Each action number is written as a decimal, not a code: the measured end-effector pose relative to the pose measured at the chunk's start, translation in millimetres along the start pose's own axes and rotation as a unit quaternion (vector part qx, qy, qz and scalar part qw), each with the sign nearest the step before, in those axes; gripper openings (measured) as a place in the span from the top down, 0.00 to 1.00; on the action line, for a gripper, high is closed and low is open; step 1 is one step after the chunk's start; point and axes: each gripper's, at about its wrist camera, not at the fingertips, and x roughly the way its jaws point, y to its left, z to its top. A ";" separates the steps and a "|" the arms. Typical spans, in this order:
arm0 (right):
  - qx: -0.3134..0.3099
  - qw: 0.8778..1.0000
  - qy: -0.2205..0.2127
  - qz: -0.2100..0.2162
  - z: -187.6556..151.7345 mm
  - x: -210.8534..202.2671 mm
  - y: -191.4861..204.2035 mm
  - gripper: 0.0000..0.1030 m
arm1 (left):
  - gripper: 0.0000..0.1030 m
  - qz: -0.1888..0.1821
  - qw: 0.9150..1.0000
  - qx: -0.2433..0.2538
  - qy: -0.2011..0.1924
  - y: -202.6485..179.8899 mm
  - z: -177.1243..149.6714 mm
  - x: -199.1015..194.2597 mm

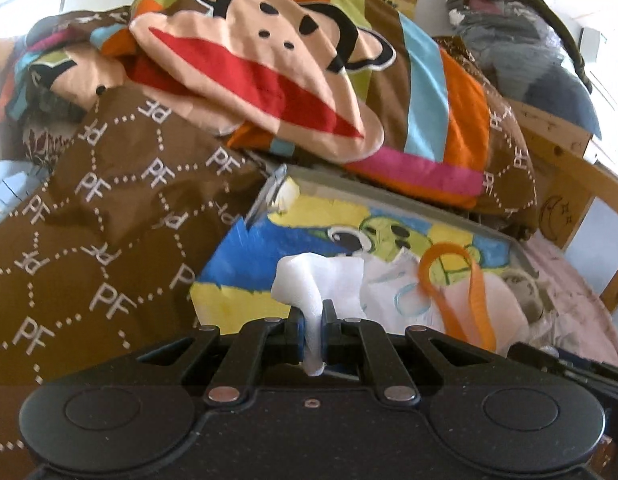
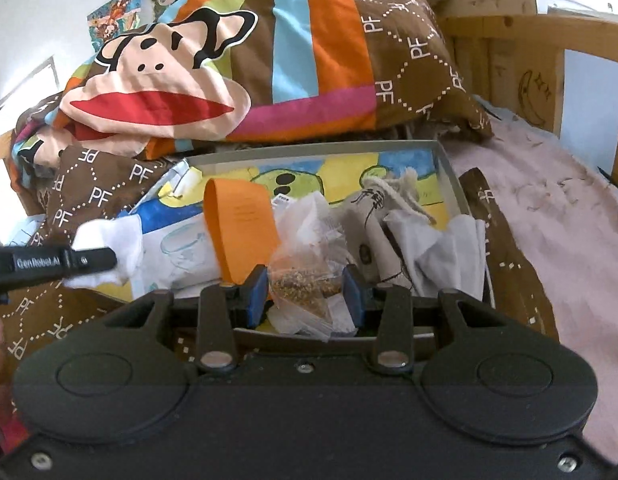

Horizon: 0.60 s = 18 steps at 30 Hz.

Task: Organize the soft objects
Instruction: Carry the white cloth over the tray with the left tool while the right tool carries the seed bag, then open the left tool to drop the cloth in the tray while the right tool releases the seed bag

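Observation:
My left gripper [image 1: 314, 326] is shut on a white soft foam sheet [image 1: 309, 280], which bulges out above the blue pads. In the right wrist view the left gripper [image 2: 109, 258] comes in from the left with that white sheet [image 2: 109, 248]. My right gripper [image 2: 305, 292] is shut on a clear plastic pouch of brown grains [image 2: 305, 280], held over the near edge of a shallow grey box [image 2: 449, 176]. The box has a colourful drawing on its floor. In it lie an orange ribbon strap [image 2: 237, 220], a beige drawstring bag [image 2: 373, 208] and a pale cloth [image 2: 449, 252].
A rumpled brown and striped duvet with a monkey face [image 1: 269, 60] is heaped behind and left of the box. Pink bedsheet [image 2: 549, 220] spreads to the right. A wooden bed frame [image 2: 509, 60] stands at the back right, with posters on the wall.

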 end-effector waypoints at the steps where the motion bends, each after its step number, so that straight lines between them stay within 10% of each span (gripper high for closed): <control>1: 0.001 1.000 0.000 0.002 -0.6 1.6 -0.1 0.69 | 0.93 -0.001 1.000 0.002 0.003 -1.0 -2.7 2.3; 18: -0.031 0.999 0.016 0.031 -9.1 16.6 22.3 0.69 | 0.93 -0.003 0.999 0.031 0.032 -19.9 -15.8 26.8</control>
